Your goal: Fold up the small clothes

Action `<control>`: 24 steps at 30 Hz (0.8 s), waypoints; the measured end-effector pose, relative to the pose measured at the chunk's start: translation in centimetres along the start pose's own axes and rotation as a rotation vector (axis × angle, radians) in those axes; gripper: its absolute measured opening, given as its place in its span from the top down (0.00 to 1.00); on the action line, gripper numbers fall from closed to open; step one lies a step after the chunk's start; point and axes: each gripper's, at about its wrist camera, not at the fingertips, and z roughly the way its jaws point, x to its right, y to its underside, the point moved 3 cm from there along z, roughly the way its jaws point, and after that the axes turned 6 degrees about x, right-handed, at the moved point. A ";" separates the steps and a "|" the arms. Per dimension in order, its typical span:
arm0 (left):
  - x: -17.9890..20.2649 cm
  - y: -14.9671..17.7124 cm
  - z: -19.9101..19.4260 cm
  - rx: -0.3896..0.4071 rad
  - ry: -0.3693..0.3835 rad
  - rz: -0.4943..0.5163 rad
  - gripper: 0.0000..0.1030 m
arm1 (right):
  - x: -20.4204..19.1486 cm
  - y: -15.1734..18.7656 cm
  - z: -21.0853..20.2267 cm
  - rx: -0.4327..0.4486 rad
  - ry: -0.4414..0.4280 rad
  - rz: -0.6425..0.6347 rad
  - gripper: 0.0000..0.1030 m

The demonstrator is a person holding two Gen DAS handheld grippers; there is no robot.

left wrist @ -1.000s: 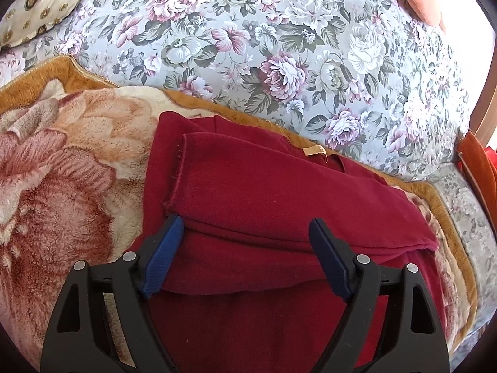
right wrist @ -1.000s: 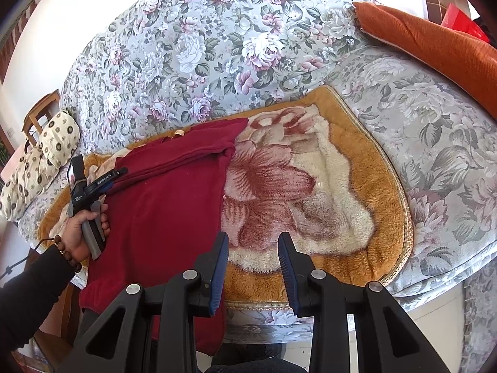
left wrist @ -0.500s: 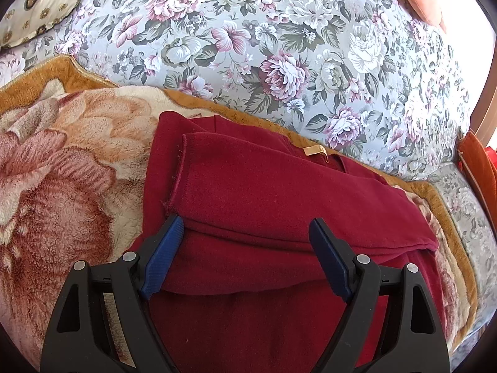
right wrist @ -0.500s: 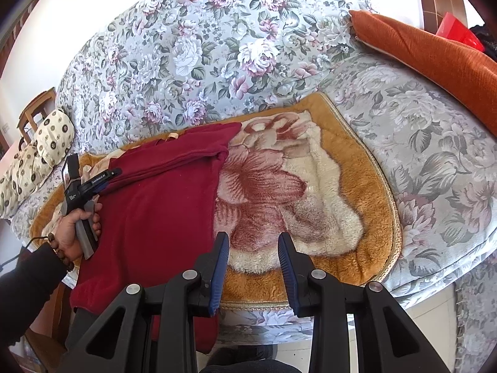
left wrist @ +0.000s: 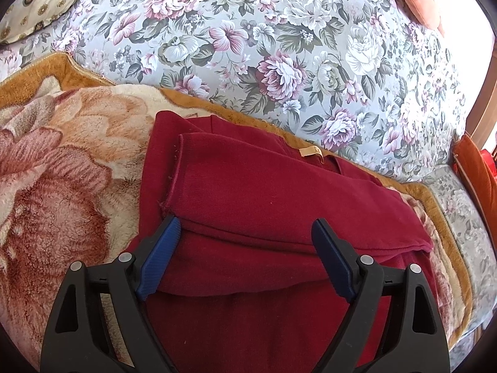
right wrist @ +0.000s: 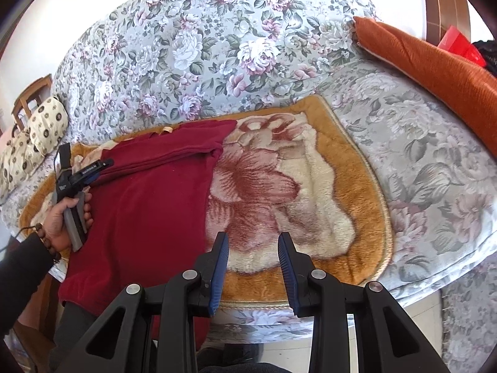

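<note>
A dark red knit garment (left wrist: 264, 217) lies on a plush gold-edged blanket with a large rose pattern (right wrist: 279, 192), spread over a grey floral-upholstered sofa (right wrist: 217, 46). In the right wrist view the garment takes the blanket's left part; its lower hem hangs over the seat's front edge, and to its right the blanket is bare out to the gold border. The garment's long axis runs from the sofa back toward the front edge, and the end with the small tan neck label (left wrist: 310, 151) is nearest the backrest. A folded sleeve lies crosswise over the upper body.

The left gripper (left wrist: 245, 242) stands wide over that folded band, its blue pads at either side; whether they rest on the cloth seems likely but cannot be settled. Its jaws have just been opening a little. The person's left hand (right wrist: 66, 220) grips its handle. The right gripper (right wrist: 253, 258) is partly open with nothing between its jaws, above the blanket's front edge.

An orange ribbed cushion (right wrist: 435, 62) is cut off at the right.
</note>
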 end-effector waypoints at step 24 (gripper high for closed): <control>-0.8 -0.1 -0.4 0.012 0.052 -0.035 0.16 | 9.0 4.7 1.3 -0.072 0.288 -0.010 0.70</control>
